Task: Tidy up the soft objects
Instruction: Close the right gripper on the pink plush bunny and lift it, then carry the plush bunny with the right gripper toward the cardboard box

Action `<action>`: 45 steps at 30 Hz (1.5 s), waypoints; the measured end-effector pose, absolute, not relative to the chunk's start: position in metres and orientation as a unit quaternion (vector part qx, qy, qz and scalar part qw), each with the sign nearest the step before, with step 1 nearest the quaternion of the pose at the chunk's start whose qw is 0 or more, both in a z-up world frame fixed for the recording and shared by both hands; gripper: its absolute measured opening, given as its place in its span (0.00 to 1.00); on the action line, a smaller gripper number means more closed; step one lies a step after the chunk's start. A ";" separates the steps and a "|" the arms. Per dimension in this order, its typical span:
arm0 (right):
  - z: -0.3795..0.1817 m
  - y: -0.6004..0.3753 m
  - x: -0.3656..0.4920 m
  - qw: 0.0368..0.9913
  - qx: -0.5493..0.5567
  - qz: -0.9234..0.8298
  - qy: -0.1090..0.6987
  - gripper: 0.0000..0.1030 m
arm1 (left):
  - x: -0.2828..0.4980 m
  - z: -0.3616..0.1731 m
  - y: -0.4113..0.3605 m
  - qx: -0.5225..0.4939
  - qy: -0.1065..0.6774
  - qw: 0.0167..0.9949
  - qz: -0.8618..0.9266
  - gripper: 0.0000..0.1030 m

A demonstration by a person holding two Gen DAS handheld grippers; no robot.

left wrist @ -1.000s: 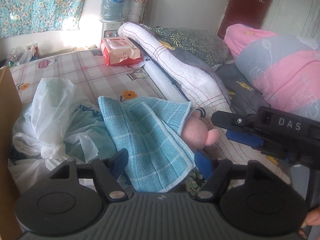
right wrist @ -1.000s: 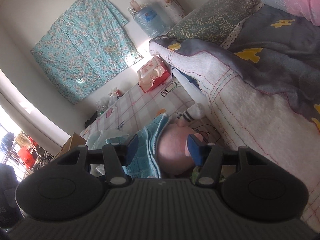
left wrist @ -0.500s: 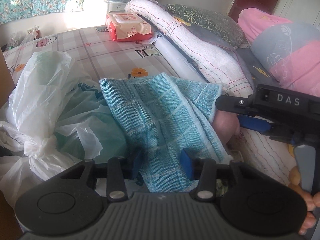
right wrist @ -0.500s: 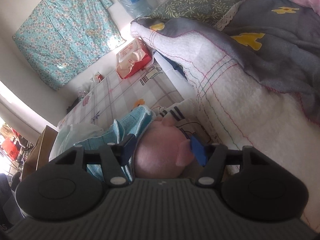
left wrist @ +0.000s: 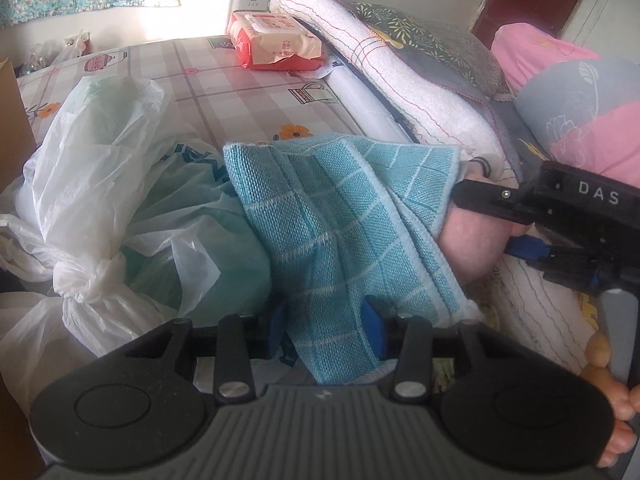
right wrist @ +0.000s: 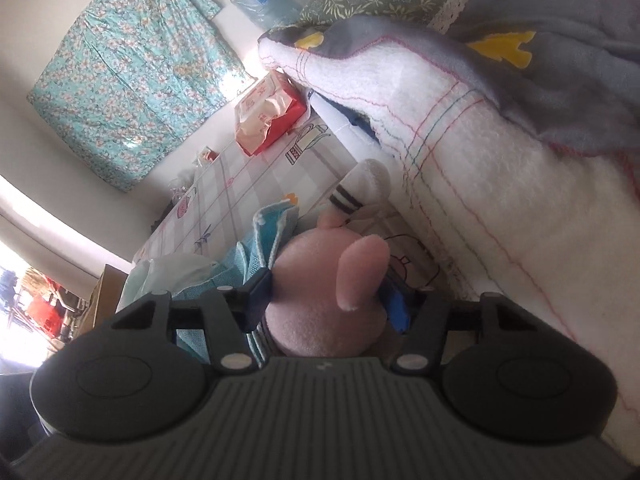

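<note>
Checked, flower-printed sheeting covers the bed (left wrist: 224, 80), with a floral blue curtain (right wrist: 132, 76) on the far wall. Much is hidden: the pink plush toy (right wrist: 320, 300) shows only a rounded body and one floppy ear in the right wrist view, its face out of sight, and in the left wrist view the teal towel (left wrist: 344, 224) drapes over most of it. A striped sock (right wrist: 360, 188) lies just beyond the toy, partly tucked against the white blanket (right wrist: 480, 184). The towel is a woven teal cloth with a pale grid and light edging, lying near the middle of the bed beside knotted white plastic bags (left wrist: 92, 184).

The left gripper (left wrist: 326, 330) is pinched on the towel's near edge, blue pads pressing the fabric. The right gripper (right wrist: 326, 302) straddles the plush toy, its jaws closing with the pads against the toy's sides. White letters "DAS" read on the right gripper's body in the left view. Print on the red tissue pack (left wrist: 276, 42) is too small to read.
</note>
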State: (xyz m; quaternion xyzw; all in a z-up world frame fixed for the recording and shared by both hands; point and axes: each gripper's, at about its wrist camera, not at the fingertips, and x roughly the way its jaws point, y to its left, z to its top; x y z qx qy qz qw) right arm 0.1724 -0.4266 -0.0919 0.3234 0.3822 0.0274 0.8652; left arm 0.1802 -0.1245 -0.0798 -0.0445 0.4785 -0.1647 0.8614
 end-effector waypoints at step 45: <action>-0.023 -0.400 0.047 0.919 0.147 0.147 0.334 0.76 | 0.152 -0.037 -0.113 -0.074 0.410 0.889 -0.192 0.50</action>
